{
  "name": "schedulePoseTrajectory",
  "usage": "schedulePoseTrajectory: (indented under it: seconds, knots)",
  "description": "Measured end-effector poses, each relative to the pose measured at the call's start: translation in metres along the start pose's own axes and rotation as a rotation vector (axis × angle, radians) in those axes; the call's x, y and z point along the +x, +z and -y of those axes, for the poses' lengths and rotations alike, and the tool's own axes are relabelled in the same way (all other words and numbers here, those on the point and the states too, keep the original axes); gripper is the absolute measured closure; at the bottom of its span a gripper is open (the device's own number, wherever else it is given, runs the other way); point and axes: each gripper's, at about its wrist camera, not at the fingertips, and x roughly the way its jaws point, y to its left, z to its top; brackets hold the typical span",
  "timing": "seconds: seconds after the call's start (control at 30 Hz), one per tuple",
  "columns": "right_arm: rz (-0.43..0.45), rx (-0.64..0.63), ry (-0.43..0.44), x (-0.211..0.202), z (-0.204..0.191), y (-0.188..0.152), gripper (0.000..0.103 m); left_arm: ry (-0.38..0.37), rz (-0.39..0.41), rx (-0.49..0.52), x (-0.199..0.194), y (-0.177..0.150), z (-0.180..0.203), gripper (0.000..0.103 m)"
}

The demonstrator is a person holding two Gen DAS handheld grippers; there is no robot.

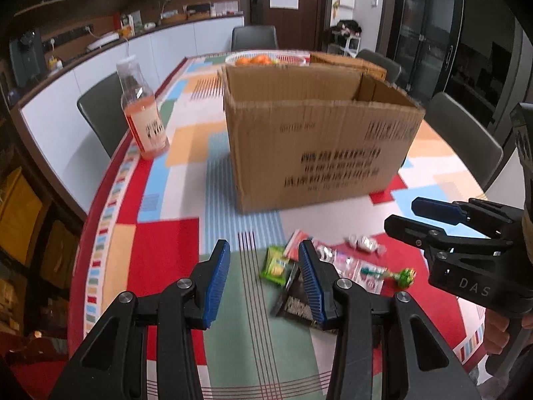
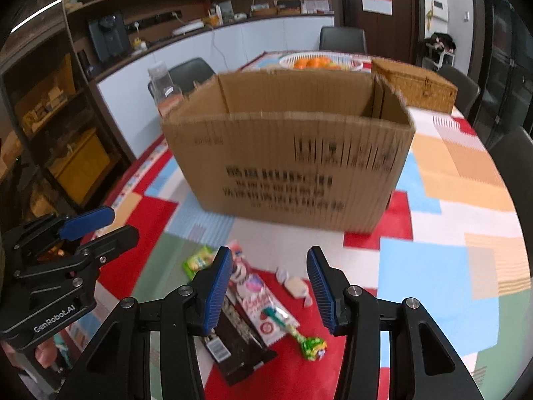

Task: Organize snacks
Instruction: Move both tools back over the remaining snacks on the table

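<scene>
An open cardboard box [image 1: 316, 140] [image 2: 293, 163] stands on the patchwork tablecloth. In front of it lie several snacks: a green packet [image 1: 276, 266] [image 2: 199, 257], a dark wrapper [image 1: 294, 301] [image 2: 238, 343], a pink-and-white packet [image 2: 266, 310] [image 1: 353, 266], a wrapped white candy [image 2: 295, 287] [image 1: 364, 243] and a green lollipop [image 2: 313, 346] [image 1: 404, 276]. My left gripper [image 1: 265, 286] is open above the near snacks; it also shows in the right wrist view [image 2: 110, 225]. My right gripper [image 2: 269, 290] is open and empty over the snacks; it also shows in the left wrist view [image 1: 399, 216].
A bottle of orange drink [image 1: 141, 113] stands left of the box. Behind the box are a white basket of oranges [image 2: 319, 61] and a wicker case [image 2: 416, 83]. Chairs [image 1: 100, 113] ring the table. A counter runs along the left wall.
</scene>
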Motion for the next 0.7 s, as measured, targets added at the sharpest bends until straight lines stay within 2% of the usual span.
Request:
schedulePoseTrajectory:
  seconds: [0.27, 0.7]
  knots:
    - [-0.072, -0.005, -0.033, 0.017, 0.006, -0.013, 0.055, -0.013, -0.081, 0.006, 0.027, -0.016, 0.001, 0.061]
    - [-0.165, -0.005, -0.061, 0.049, 0.015, -0.024, 0.055, -0.033, -0.18, -0.002, 0.068, -0.02, -0.002, 0.061]
